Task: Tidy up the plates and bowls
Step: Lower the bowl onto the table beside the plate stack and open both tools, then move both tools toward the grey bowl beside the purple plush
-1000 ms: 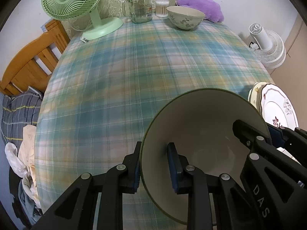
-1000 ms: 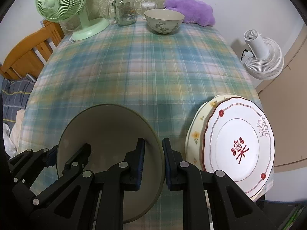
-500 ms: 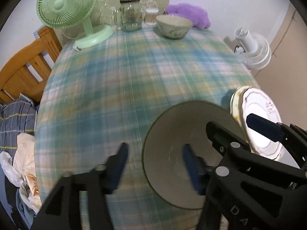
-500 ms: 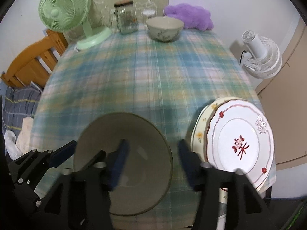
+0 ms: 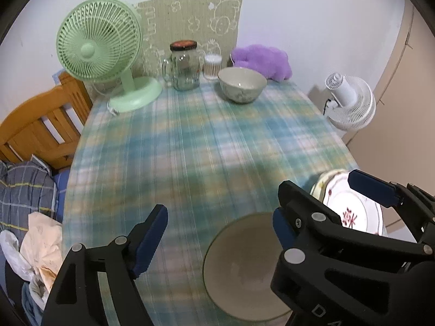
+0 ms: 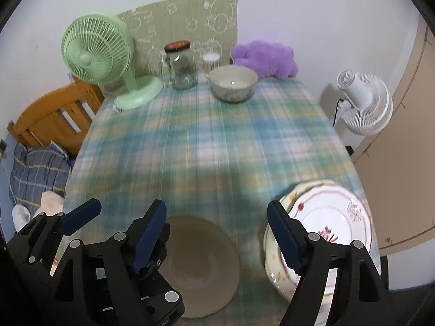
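Observation:
A plain grey-green bowl (image 5: 244,269) sits on the plaid tablecloth at the near edge; it also shows in the right wrist view (image 6: 201,263). My left gripper (image 5: 217,233) is open and raised above it, empty. My right gripper (image 6: 217,233) is open too, above the bowl's right side, empty. Two stacked plates (image 6: 326,225), the top one white with a red mark, lie at the near right; they also show in the left wrist view (image 5: 350,212). A floral bowl (image 5: 242,84) stands at the far side, also in the right wrist view (image 6: 232,82).
At the table's far edge stand a green desk fan (image 5: 108,54), a glass jar (image 5: 185,65), a cotton-swab tub (image 5: 212,66) and a purple plush (image 5: 261,59). A wooden headboard (image 5: 40,127) and bedding lie left. A white floor fan (image 5: 350,103) stands right.
Both grippers let go of the grey-green bowl, opened wide and pulled up and back. The bowl now rests on the table.

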